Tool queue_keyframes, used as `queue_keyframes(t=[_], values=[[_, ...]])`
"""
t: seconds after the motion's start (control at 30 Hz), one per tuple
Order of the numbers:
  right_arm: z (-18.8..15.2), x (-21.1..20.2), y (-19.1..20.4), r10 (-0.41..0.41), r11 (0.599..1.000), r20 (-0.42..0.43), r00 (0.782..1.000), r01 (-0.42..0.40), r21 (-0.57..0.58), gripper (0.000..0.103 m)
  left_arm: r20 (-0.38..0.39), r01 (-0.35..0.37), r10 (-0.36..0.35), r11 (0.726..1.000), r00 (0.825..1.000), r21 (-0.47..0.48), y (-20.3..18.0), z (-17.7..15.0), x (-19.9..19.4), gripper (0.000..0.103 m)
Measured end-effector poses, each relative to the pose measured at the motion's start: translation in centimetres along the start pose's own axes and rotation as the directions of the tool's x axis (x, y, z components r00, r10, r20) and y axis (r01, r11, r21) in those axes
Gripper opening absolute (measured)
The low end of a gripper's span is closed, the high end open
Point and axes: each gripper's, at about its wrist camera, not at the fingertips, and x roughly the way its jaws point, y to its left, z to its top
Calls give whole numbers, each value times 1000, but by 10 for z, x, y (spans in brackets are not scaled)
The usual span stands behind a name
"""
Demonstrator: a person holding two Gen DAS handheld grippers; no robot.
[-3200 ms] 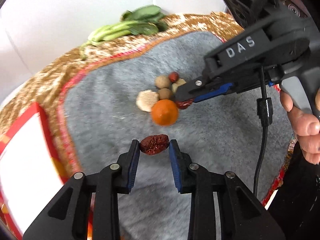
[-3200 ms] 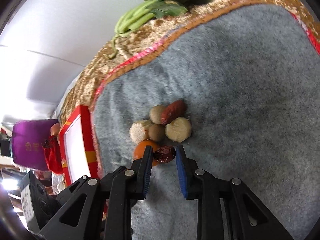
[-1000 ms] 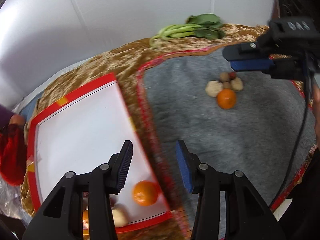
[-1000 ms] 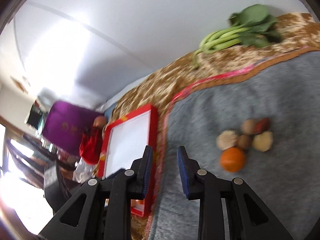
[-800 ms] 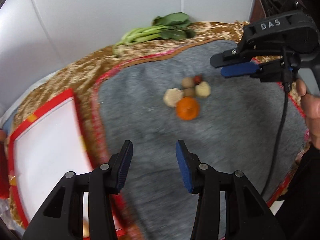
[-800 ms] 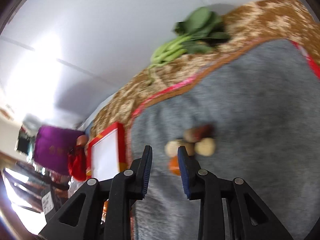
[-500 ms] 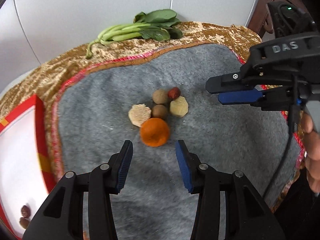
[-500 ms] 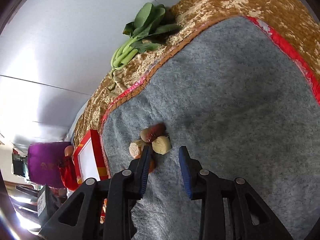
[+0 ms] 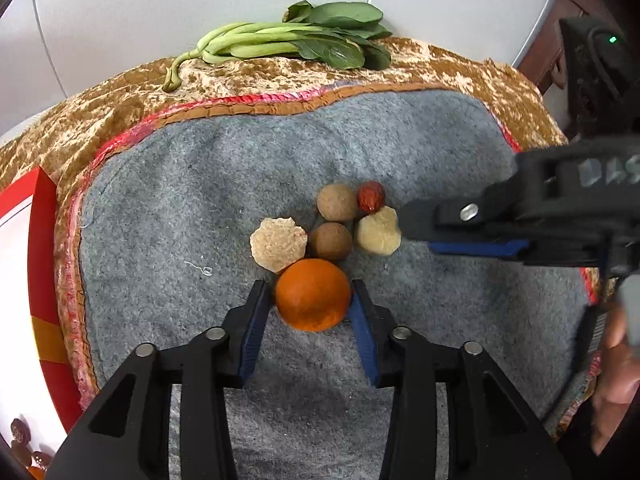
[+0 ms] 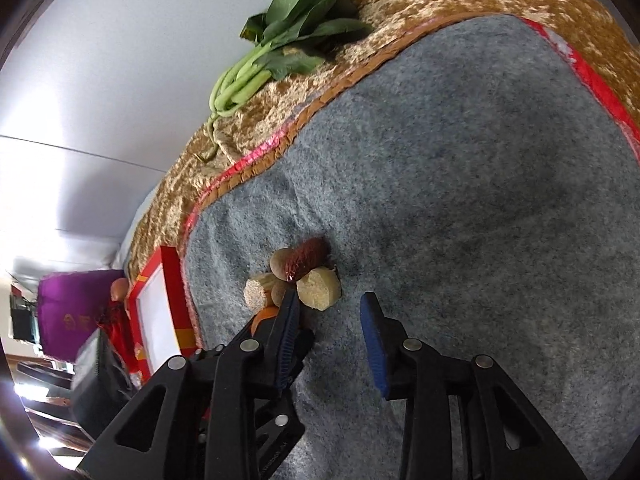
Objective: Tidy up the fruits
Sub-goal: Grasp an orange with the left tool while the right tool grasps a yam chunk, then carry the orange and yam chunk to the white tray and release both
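An orange (image 9: 312, 294) lies on the grey mat (image 9: 240, 184), with two brown longans (image 9: 337, 201), a red date (image 9: 371, 197) and two pale cut chunks (image 9: 277, 244) just behind it. My left gripper (image 9: 307, 300) is open, its fingers on either side of the orange. My right gripper (image 10: 328, 322) is open and empty, hovering beside the pale chunk (image 10: 319, 289) and the red date (image 10: 304, 259); it also shows at the right of the left wrist view (image 9: 472, 232). The orange (image 10: 265, 315) is mostly hidden behind its left finger.
A red-rimmed white tray (image 9: 24, 280) sits at the left edge, with dates in its near corner (image 9: 22, 444). Green bok choy (image 9: 296, 42) lies on the gold cloth at the back. A purple box (image 10: 68, 312) stands beyond the tray.
My left gripper swung from over the tray back to the fruit pile and came down around the orange. My right gripper moved in close beside the pile and opened wider.
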Motion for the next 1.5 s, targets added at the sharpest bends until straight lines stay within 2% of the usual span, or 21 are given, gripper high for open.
queue_keyframes(t=[0.17, 0.37, 0.5, 0.6, 0.67, 0.7, 0.87, 1.0, 1.1, 1.27, 1.5], values=[[1, 12, 8, -57, 998, -8, 998, 56, -37, 36, 3, 6, -6, 1000, 1000, 10, 3, -3, -8, 34], [4, 24, 24, -100, 991, 12, 995, 101, -89, 46, 12, 11, -11, 1000, 1000, 9, 11, -10, -22, 34], [3, 32, 37, -177, 973, 35, 984, 180, -143, 46, 36, 3, -3, 1000, 999, 7, 20, -17, -39, 34], [0, 34, 47, -221, 953, 64, 973, 229, -197, 43, 47, -1, 2, 1000, 999, -19, 33, -19, -50, 33], [-1, 35, 49, -234, 947, 64, 970, 243, -209, 36, 62, -9, 12, 999, 998, -32, 40, -20, -57, 33], [-2, 37, 48, -238, 946, 55, 970, 244, -213, 28, 67, -11, 13, 999, 998, -36, 41, -20, -59, 33], [-2, 25, 37, -156, 975, 27, 987, 158, -154, 27, 82, -26, 29, 999, 996, -47, 50, -23, -72, 33], [-8, 6, 38, -28, 989, 3, 1000, 29, -147, 27, 97, -42, 48, 997, 994, -67, 63, -29, -86, 34], [-15, 1, 50, 71, 983, -7, 997, -71, -167, 27, 112, -62, 73, 993, 991, -100, 81, -35, -99, 33], [-39, 8, 93, 178, 945, -31, 984, -180, -274, 27, 127, -103, 128, 978, 984, -181, 118, -47, -120, 34], [-93, 28, 159, 235, 839, -70, 969, -239, -489, 27, 106, -205, 243, 938, 964, -280, 168, -68, -139, 34]])
